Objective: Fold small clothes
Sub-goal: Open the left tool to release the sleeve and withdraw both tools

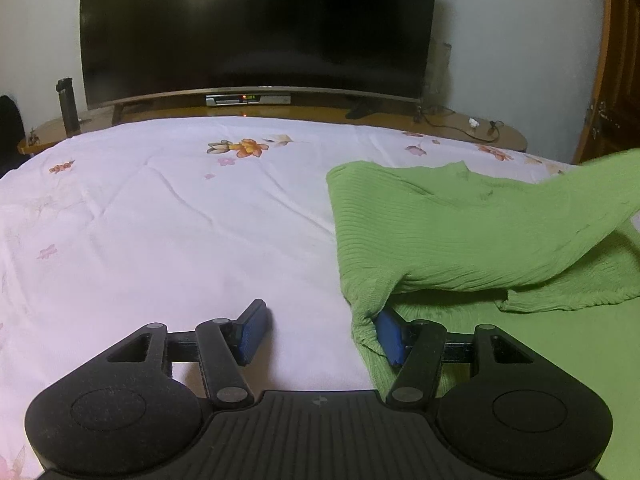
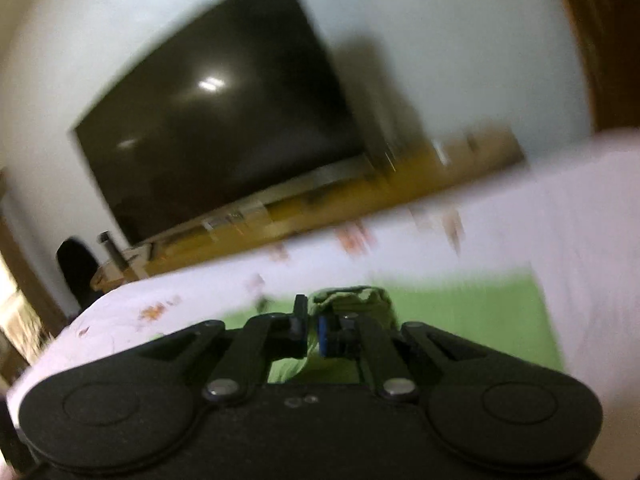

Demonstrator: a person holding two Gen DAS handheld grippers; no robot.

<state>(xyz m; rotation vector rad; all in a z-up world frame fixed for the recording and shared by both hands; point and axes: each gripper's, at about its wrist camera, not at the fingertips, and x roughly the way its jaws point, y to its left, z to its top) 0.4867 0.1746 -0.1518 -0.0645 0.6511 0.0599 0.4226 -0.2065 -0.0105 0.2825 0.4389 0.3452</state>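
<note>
Your left gripper (image 1: 322,334) sits low over the floral bedsheet (image 1: 160,220) with its jaws wide apart; the right-hand blue pad (image 1: 390,336) is tucked under the near-left edge of the green ribbed top (image 1: 460,232), while the other pad rests on bare sheet. Your right gripper (image 2: 313,330) has its jaws clamped on a bunched fold of that top (image 2: 352,298), lifted above the rest of the garment. The right wrist view is tilted and motion-blurred, with the television (image 1: 256,24) beyond the bed.

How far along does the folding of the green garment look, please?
Early. One layer of the green garment already lies doubled over. The right tongs pinch a bunch of it, lifted; the left tongs are open, one finger under its edge. Flattening and further folds remain.
</note>
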